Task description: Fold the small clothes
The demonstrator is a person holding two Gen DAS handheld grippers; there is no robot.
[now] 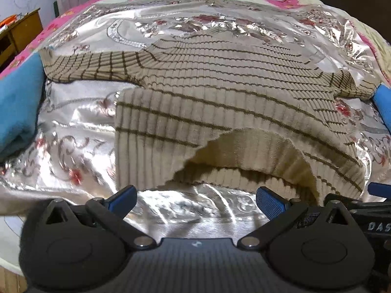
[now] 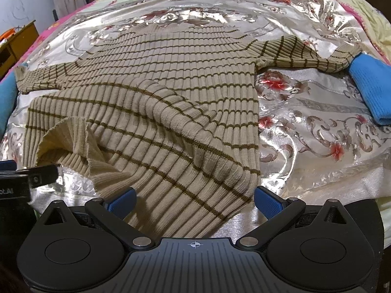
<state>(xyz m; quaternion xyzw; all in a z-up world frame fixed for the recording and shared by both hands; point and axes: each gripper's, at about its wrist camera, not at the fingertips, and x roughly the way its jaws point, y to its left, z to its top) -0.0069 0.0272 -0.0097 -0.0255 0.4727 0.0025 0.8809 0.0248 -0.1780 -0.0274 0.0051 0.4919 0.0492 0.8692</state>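
Grippers spread and empty: your left gripper [image 1: 196, 199] faces the gaping hem, your right gripper [image 2: 195, 200] straddles the hem corner of the striped sweater [image 2: 171, 92], which lies flat on the shiny floral cover [image 2: 305, 122], sleeves out. Pinch only the top layer and the fold will likely skew; the slick cover may let everything slide.

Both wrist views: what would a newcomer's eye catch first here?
The beige striped sweater spread flat across the shiny floral bedcover, sleeves out, near hem gaping and rumpled. Blue cloth touches the right sleeve end. Both the left gripper and right gripper are open at the hem.
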